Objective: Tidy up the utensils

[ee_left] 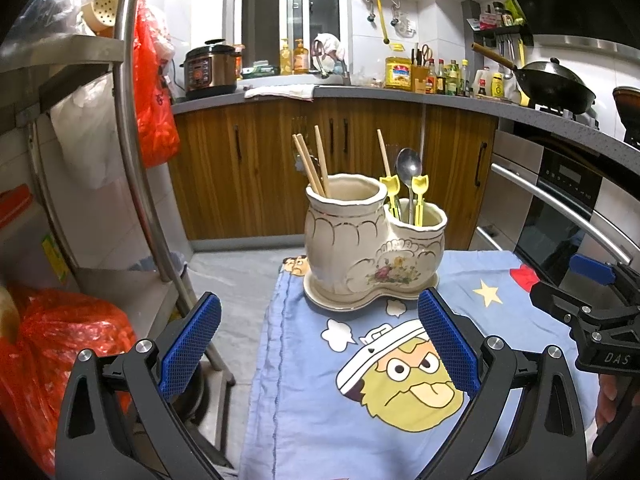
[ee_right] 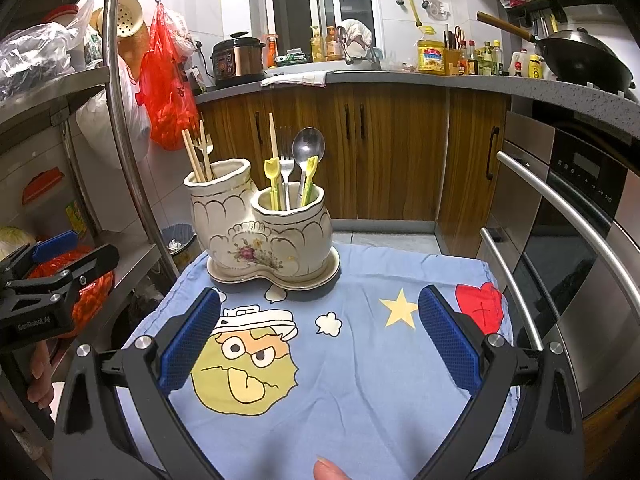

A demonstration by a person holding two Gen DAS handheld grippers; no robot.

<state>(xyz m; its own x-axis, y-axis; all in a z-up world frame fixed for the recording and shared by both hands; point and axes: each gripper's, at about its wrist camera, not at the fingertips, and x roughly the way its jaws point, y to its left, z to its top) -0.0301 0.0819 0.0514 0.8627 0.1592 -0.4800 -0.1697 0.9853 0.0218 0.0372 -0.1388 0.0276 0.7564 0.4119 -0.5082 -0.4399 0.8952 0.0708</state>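
A cream ceramic two-cup utensil holder [ee_left: 360, 256] [ee_right: 260, 236] stands on its saucer at the far end of a blue cartoon cloth [ee_left: 360, 408] [ee_right: 360, 360]. The taller cup holds wooden chopsticks [ee_left: 310, 164] [ee_right: 196, 156]. The lower cup holds a metal spoon [ee_left: 409, 168] [ee_right: 307, 146], a fork [ee_right: 286, 172], one chopstick and two yellow-green picks [ee_left: 419, 192] [ee_right: 271, 180]. My left gripper [ee_left: 320, 312] is open and empty, near the holder. My right gripper [ee_right: 320, 308] is open and empty, also short of the holder. Each gripper shows at the edge of the other's view.
A steel rack [ee_left: 132, 120] with red bags [ee_left: 154, 92] stands to the left. An oven with a bar handle [ee_right: 568, 208] is at the right. Wooden cabinets [ee_left: 248, 168] and a counter with a rice cooker [ee_right: 238, 60], bottles and a wok [ee_right: 580, 56] lie behind.
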